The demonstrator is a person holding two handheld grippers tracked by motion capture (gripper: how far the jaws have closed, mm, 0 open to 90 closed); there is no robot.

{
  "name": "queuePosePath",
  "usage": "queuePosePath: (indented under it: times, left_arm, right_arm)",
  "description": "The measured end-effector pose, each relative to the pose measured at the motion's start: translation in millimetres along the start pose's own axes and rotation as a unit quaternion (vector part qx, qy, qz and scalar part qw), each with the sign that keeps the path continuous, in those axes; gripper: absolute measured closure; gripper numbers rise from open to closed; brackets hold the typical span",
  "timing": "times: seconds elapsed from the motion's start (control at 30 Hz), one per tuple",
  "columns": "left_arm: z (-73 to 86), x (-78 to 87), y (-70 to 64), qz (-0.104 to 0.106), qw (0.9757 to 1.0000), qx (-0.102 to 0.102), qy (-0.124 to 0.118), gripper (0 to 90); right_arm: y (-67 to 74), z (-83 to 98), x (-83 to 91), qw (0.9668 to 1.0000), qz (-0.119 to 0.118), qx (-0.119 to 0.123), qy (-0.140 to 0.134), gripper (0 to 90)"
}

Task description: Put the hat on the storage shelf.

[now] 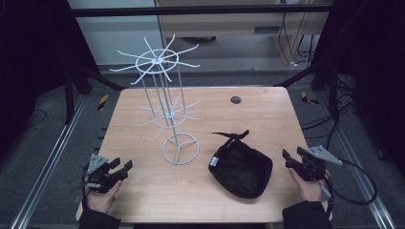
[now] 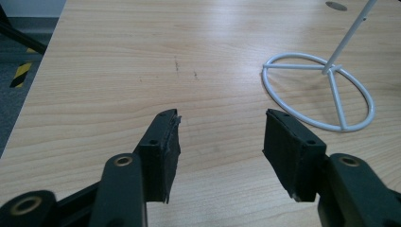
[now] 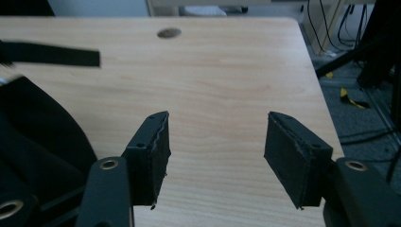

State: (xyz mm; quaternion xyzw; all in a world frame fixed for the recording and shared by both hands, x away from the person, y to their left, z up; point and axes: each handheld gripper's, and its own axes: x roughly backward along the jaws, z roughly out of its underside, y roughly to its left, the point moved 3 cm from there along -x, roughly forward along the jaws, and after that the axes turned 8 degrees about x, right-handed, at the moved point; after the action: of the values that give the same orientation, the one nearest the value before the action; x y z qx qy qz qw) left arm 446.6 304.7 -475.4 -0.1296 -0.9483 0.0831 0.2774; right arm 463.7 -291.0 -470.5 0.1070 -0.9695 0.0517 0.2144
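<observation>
We're at the start, both jaws spread w/ nothing between: left hand-held gripper [image 1: 125, 166] lower left, right hand-held gripper [image 1: 289, 155] lower right beside the black bag [image 1: 241, 171] at lower centre of the bench [image 1: 143, 191]; next, probably grab the bag's rim for the wire rack [image 1: 165, 109].

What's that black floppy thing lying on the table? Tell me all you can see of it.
The black bag looks like soft, dark fabric, a rounded pouch lying flat and slack on the wooden table, right of the white wire rack and apart from it. Black straps stick out from its far end. Neither pair of tongs touches it.
</observation>
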Motion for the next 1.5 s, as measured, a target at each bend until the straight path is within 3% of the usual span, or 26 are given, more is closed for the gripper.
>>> queuePosePath:
  times: [0.23, 0.47, 0.5, 0.63, 0.8, 1.13, 1.5]
  left_arm:
    - [0.3, 5.4, -3.5, -0.012, 0.9998, -0.018, 0.001, 50.7]
    - [0.6, 4.8, -4.1, -0.017, 0.9995, -0.026, 0.004, 50.7]
    - [0.6, 4.3, -4.5, -0.017, 0.9995, -0.028, 0.004, 50.0]
    - [1.0, 3.0, -5.6, -0.015, 0.9992, -0.037, 0.002, 47.2]
    - [1.6, 0.6, -6.9, -0.017, 0.9988, -0.046, 0.007, 44.9]
    - [2.5, -5.0, -7.4, -0.021, 0.9985, -0.045, 0.022, 43.5]
    - [3.0, -8.0, -9.4, -0.016, 0.9983, -0.047, 0.030, 43.8]
  right_arm:
    - [4.9, -16.1, 24.0, 0.9989, -0.037, -0.010, -0.026, 49.7]
    - [19.2, -21.6, 35.7, 0.9969, -0.077, 0.002, -0.015, 51.0]
    - [24.7, -21.2, 36.3, 0.9963, -0.085, 0.013, -0.007, 51.1]
    - [37.1, -18.9, 32.4, 0.9937, -0.106, 0.034, 0.013, 49.9]
    - [48.4, -14.5, 27.9, 0.9909, -0.124, 0.044, 0.031, 48.1]
    - [59.2, -6.9, 17.2, 0.9870, -0.138, 0.050, 0.065, 51.7]
    - [62.7, 2.1, 5.2, 0.9826, -0.151, 0.045, 0.097, 62.5]
